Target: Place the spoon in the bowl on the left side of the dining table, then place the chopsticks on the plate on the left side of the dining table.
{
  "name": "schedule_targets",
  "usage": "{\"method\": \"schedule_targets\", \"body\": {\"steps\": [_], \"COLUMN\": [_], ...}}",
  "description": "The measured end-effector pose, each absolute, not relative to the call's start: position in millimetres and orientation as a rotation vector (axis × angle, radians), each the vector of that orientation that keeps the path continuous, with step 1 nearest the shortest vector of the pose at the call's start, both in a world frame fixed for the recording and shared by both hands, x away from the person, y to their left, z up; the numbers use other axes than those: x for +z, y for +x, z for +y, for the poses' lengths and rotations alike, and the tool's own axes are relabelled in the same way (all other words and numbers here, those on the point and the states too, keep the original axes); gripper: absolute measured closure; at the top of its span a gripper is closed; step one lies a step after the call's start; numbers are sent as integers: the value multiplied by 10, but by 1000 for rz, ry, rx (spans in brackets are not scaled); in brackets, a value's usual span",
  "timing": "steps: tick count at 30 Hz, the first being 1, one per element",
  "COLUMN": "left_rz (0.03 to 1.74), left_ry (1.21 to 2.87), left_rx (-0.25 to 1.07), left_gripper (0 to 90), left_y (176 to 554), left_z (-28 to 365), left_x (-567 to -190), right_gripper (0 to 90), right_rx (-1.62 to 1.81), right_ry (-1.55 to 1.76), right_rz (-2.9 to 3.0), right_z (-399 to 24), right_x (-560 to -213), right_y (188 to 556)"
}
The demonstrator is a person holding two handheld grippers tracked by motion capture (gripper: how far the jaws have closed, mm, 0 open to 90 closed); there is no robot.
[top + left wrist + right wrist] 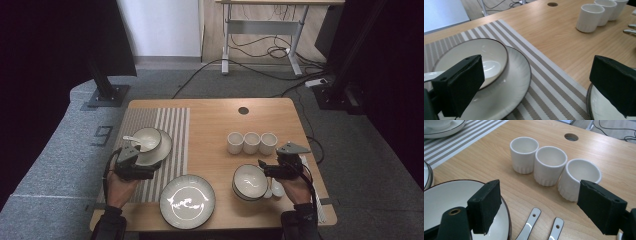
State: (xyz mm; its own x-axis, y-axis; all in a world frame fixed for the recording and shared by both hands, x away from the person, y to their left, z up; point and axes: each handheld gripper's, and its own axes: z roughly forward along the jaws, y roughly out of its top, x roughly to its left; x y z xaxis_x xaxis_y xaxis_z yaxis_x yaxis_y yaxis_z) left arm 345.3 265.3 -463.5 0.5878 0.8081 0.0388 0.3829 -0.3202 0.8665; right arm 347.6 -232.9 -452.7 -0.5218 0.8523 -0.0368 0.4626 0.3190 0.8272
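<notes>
Clearly the tabletop [210, 112] is being set for a meal, so I take the striped mat [172, 130] as landmark. On the mat, at its left half, a bowl [146, 139] sits on a saucer [161, 150] with a spoon [131, 140] inside, a finished place. The left gripper [135, 162] hovers at the near rim of that saucer with jaws wide and nothing between them. A big plate [187, 201] lies at the mat's near right corner, partly off it.

Right of the mat, well apart, three cups [251, 142] stand in a tight row. Nearer to the person a second bowl [250, 182] waits, with two spoons [541, 226] just beside it. The right gripper [267, 170] stands wide and empty over this bowl's rim.

Between the mat and the cups the wood is bare, good room for carrying. The second bowl is near the front edge, so low moves need care.
</notes>
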Motion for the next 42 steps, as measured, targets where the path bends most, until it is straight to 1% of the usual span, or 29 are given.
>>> {"method": "schedule_targets", "body": {"steps": [5,13,23,34,42], "left_rz": [940,923,932,942,943], "left_ry": [1932,1940,1959,2017,2011], "left_rx": [579,583,594,642,656], "left_gripper": [0,0,0,0,0], "left_y": [3404,3326,3296,3299,3291], "left_z": [2576,2531,2534,2504,2510], "left_x": [-4753,-4897,-5021,-5094,-5090], "right_gripper": [187,187,206,253,259], "right_rx": [1093,1051,953,869,850], "right_ry": [1195,1231,1305,1382,1429], "right_rz": [2086,2048,2030,2017,2015], "right_z": [-2380,-2514,-2701,-2887,-2974], "right_x": [-4541,-4589,-4754,-4989,-5070], "right_y": [3480,3481,3506,3511,3508]}}
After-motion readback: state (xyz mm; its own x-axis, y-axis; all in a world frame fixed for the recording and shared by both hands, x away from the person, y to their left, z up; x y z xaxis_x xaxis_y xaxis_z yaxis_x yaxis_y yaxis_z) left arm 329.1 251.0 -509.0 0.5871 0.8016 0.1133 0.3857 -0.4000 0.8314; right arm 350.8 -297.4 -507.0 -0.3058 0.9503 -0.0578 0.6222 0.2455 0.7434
